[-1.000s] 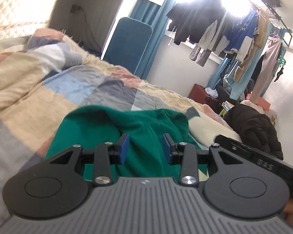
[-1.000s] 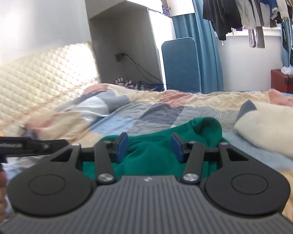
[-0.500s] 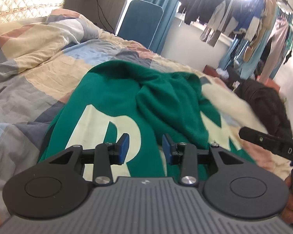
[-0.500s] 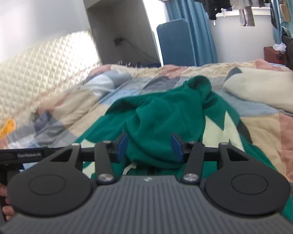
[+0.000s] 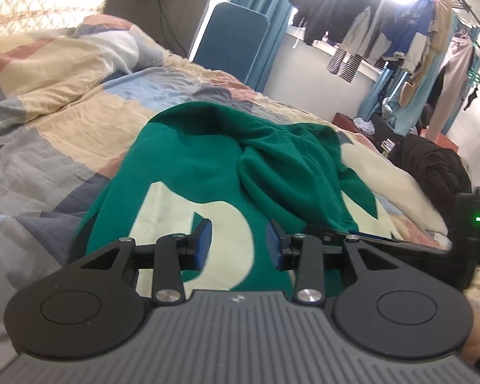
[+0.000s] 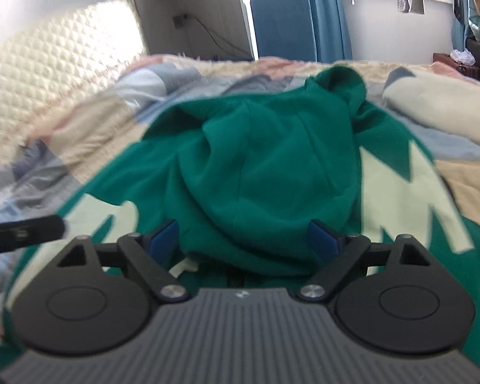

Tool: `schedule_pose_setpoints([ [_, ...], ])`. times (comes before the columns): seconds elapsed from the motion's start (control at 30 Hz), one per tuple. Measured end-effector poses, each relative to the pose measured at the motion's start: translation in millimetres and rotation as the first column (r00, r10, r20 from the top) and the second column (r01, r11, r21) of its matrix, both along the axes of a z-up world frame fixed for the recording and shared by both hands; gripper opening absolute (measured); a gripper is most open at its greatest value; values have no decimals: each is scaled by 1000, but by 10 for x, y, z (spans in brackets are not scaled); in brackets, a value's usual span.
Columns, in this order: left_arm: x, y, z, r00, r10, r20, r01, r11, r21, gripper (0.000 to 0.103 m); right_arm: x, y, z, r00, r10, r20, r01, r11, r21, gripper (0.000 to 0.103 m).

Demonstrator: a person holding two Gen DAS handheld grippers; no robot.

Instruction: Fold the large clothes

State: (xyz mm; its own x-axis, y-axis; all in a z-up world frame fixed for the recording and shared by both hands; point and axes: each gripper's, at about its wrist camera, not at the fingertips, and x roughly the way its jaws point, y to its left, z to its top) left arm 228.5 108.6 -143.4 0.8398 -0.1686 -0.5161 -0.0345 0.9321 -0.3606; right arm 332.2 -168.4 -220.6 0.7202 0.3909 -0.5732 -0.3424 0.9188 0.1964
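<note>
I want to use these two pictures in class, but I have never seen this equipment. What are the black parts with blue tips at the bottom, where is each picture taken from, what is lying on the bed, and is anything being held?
No robot arm is here. A person holds a two-fingered gripper in each hand, and each gripper carries a wide-angle camera looking forward along its fingers. So the black parts with blue pads are the gripper itself, seen from behind.

One picture looks along the left gripper, the other along the right gripper. Each also catches part of the other tool at its edge.

On the patchwork quilt lies a green hoodie with large pale letters, its hood flopped over the back.

Nothing is held. The left gripper's pads stand apart above the fabric. The right gripper's jaws are opening, with the hood's lower edge lying between them, not pinched.
</note>
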Motion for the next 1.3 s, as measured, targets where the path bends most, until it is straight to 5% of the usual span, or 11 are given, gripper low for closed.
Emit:
schedule_pose_setpoints([
  [0.17,169,179,-127,1000,27,-8,-27,998,-53,43,374,210,-219,998,-67,-16,68,996,50,91],
  [0.23,211,227,-160,999,36,-3,-36,998,-52,43,508,294,-228,997,-78,12,77,996,34,82],
  [0.37,305,373,-200,998,59,9,-58,995,-76,43,854,402,-128,997,-67,29,68,998,-19,23],
  [0.53,427,600,-271,994,113,12,-110,986,-127,43,1331,661,489,984,5,178,15,994,-108,17],
  [0.7,564,763,-393,990,143,16,-138,975,-173,42,2057,993,1288,951,-27,308,57,994,-90,16],
  [0.83,642,815,-478,990,140,28,-132,971,-197,42,2589,1326,1554,926,-48,374,92,991,-99,16],
  [1.0,724,850,-609,986,148,75,-129,969,-210,42,3115,1649,1183,923,-41,382,112,980,-165,17],
  [1.3,970,939,-849,988,142,55,-123,958,-259,42,3478,1640,68,969,-93,227,128,981,-144,19],
])
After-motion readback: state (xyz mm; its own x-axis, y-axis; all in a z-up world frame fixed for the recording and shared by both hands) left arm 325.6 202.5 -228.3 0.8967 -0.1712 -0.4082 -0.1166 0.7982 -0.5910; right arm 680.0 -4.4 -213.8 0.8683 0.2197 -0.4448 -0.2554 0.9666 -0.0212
